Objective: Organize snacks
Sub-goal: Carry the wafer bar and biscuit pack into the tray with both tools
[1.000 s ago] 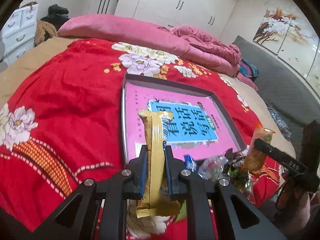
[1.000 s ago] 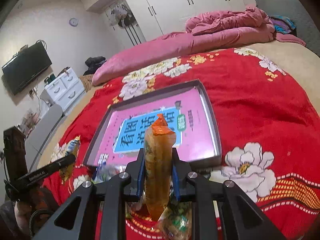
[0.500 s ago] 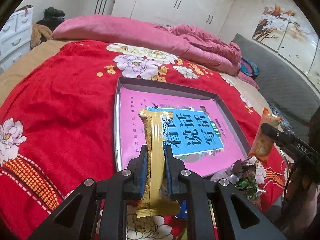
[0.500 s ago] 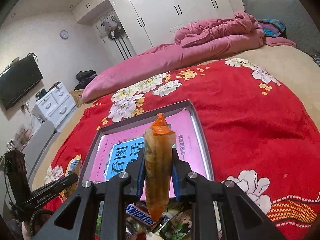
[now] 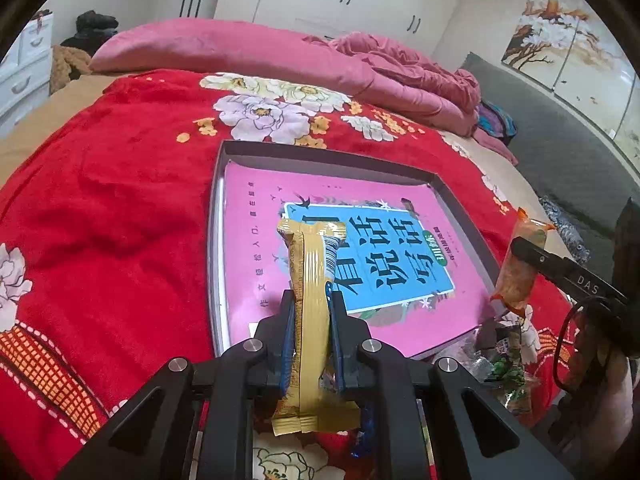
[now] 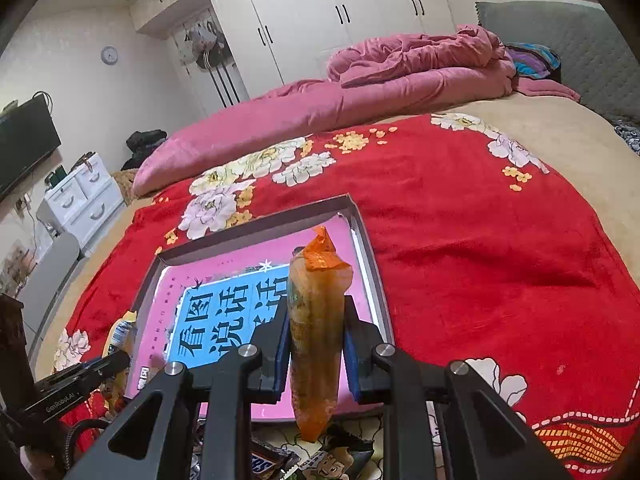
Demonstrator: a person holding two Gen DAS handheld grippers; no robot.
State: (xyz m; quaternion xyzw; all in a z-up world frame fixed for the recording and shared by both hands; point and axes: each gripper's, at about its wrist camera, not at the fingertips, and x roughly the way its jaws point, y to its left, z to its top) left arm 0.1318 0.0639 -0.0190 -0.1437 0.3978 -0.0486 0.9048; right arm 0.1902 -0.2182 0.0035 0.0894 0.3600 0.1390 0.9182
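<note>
- Your left gripper [image 5: 311, 312] is clamped on a gold wrapper snack [image 5: 310, 300]; the packet stands upright between the blue pads, its crimped top above them and its tail hanging below.
- Your right gripper [image 6: 316, 344] is closed on an orange sausage-style packet [image 6: 316, 332], gripped around its middle, with the twisted orange tip poking up past the pads.
- Both packets look light. The gold one seems flat and crinkly, so I would expect it to slide along its foil if you loosen at all; keep the hold at mid-length.
- The orange one looks soft and rounded; squeezing harder would probably only dent it.
- Ahead of both sets of jaws lies the grey tray [image 5: 216, 240], with a pink book [image 5: 256, 240] flat inside it on the red floral blanket [image 5: 100, 200].
- The right wrist view alone shows loose snacks under your jaws, a Snickers bar [image 6: 264, 462] and a cartoon-printed packet [image 6: 340, 454], just short of the tray's near edge.
- The left wrist view alone shows your other gripper from the side and a green packet [image 5: 506, 372] below it.
</note>
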